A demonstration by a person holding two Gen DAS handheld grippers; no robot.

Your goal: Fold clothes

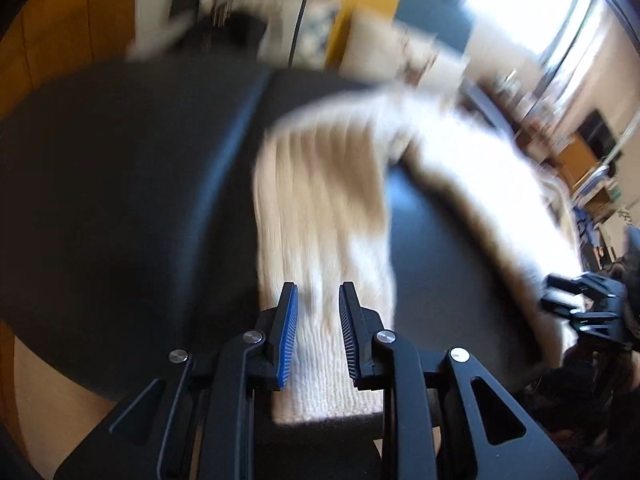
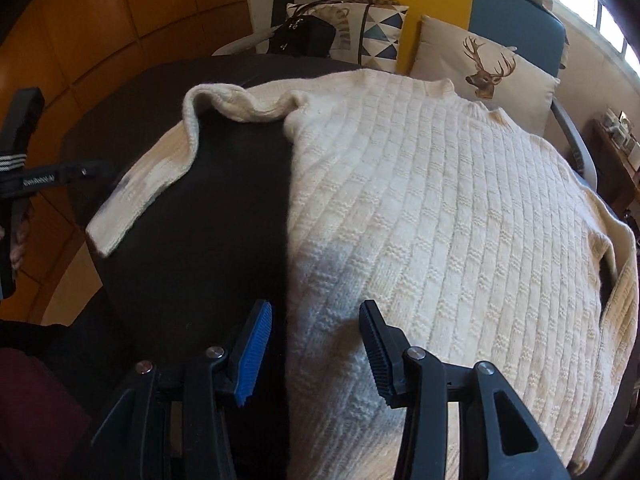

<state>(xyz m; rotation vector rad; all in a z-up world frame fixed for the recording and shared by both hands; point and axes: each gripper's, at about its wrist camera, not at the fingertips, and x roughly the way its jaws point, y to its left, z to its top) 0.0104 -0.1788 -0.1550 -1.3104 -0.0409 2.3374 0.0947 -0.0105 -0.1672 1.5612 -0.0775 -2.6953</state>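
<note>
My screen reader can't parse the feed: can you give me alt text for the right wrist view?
A cream knit sweater lies spread flat on a dark round table, one sleeve stretched out to the left. The right claw hovers open over the sweater's near left edge. Deer-print cushions sit behind.

A cream cable-knit sweater (image 2: 440,208) lies spread flat on a dark round desk (image 2: 224,216), its collar at the far edge and its body filling the right half of the view. One sleeve (image 2: 160,168) arcs out to the left across the bare desk, its cuff near the left rim. The right gripper (image 2: 316,344) hovers over the sweater's near left edge, jaws apart, nothing pinched between them. Beyond the desk stand a deer-print cushion (image 2: 484,68), a triangle-patterned cushion (image 2: 380,36) and a black bag (image 2: 304,36). The left gripper (image 2: 60,176) shows at the left border.
</note>
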